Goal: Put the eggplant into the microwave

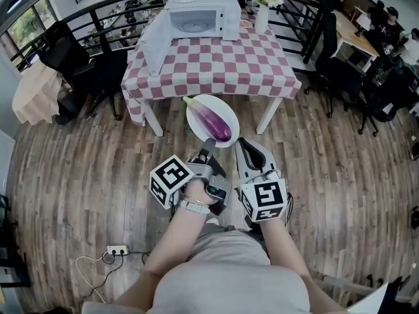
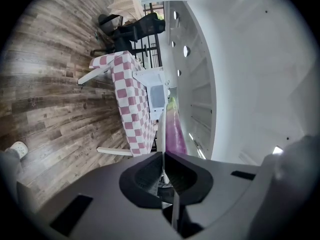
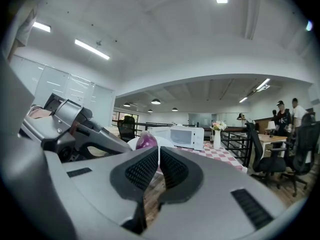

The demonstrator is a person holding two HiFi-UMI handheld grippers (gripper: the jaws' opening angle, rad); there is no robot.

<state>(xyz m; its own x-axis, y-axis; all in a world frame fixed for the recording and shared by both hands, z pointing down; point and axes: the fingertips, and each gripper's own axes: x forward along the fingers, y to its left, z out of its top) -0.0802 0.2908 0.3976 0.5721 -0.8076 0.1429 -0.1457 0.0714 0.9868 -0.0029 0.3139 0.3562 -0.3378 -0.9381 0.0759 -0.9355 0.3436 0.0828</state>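
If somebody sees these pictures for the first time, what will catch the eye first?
A purple eggplant lies on a white plate carried above the wooden floor, with the left gripper and the right gripper both clamped on its near rim. Beyond it stands a checkered table bearing a white microwave with its door open.

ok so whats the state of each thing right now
eggplant: lying on the plate, not yet in the microwave
plate: carried in the air, clamped at its near rim
left tool: shut on the plate rim
right tool: shut on the plate rim
microwave: on the table, door swung open
vase: upright on the table
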